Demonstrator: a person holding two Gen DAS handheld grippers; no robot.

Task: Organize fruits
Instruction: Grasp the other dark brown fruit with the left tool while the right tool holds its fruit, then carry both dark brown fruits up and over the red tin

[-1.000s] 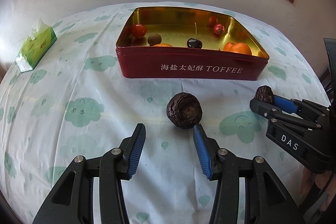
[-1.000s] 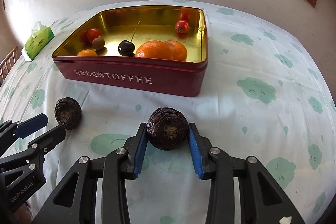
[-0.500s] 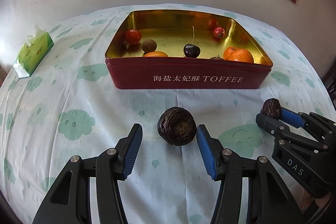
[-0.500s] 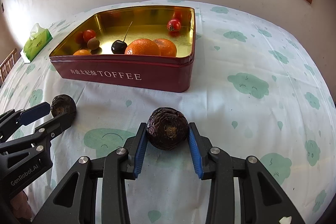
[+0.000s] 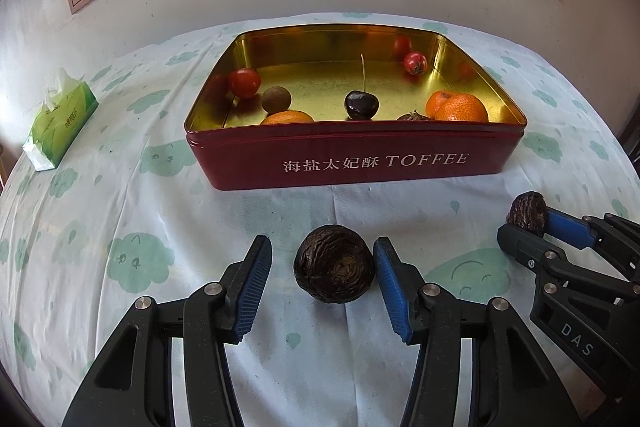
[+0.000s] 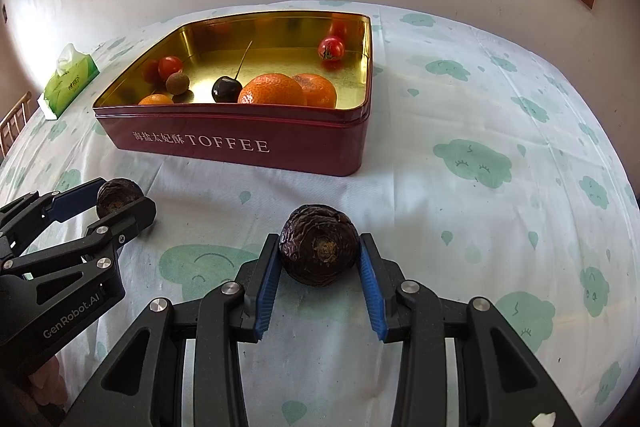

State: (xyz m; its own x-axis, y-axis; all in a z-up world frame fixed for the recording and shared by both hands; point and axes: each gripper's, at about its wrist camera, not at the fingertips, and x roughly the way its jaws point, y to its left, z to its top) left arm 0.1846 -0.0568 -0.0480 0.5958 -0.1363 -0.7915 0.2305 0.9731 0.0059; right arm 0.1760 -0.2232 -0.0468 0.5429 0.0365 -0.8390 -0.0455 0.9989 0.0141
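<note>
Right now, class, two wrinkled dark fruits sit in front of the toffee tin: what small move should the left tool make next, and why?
Probably close the left tool on the dark fruit. The fruit sits between its open pads, touching the right one with a gap at the left. The right tool already grips its own fruit.

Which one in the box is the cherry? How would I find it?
Look in the red toffee tin on the cloud tablecloth. Near the middle of its gold floor, between the small brown fruit and the oranges, sits the cherry. It alone is shiny, near-black and has a thin upright stem.
</note>
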